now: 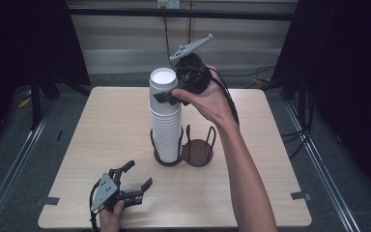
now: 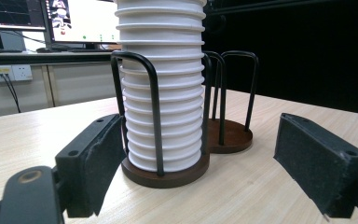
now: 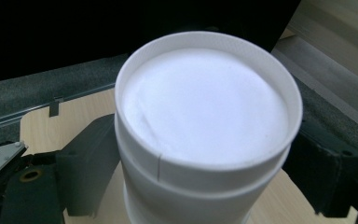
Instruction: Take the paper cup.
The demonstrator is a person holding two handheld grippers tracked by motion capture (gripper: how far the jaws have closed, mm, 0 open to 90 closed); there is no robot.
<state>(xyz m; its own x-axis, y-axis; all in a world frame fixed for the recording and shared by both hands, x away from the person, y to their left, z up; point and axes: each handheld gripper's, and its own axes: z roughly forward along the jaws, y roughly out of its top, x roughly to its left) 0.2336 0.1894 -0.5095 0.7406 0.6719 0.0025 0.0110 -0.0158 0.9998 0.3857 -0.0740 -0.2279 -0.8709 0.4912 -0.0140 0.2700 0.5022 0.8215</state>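
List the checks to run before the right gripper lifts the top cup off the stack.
1. Right gripper jaws flank the top cup: ok.
2. Pads pressing on that cup: cannot tell.
3. Stack seated upright in the holder: ok.
4. Holder's second slot free: ok.
5. Left gripper open, apart from the holder: ok.

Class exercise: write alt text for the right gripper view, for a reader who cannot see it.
The top cup of a white stack sits upside down, its flat base facing the camera, between the right gripper's two black jaws. Below lie the wooden table and dark floor.
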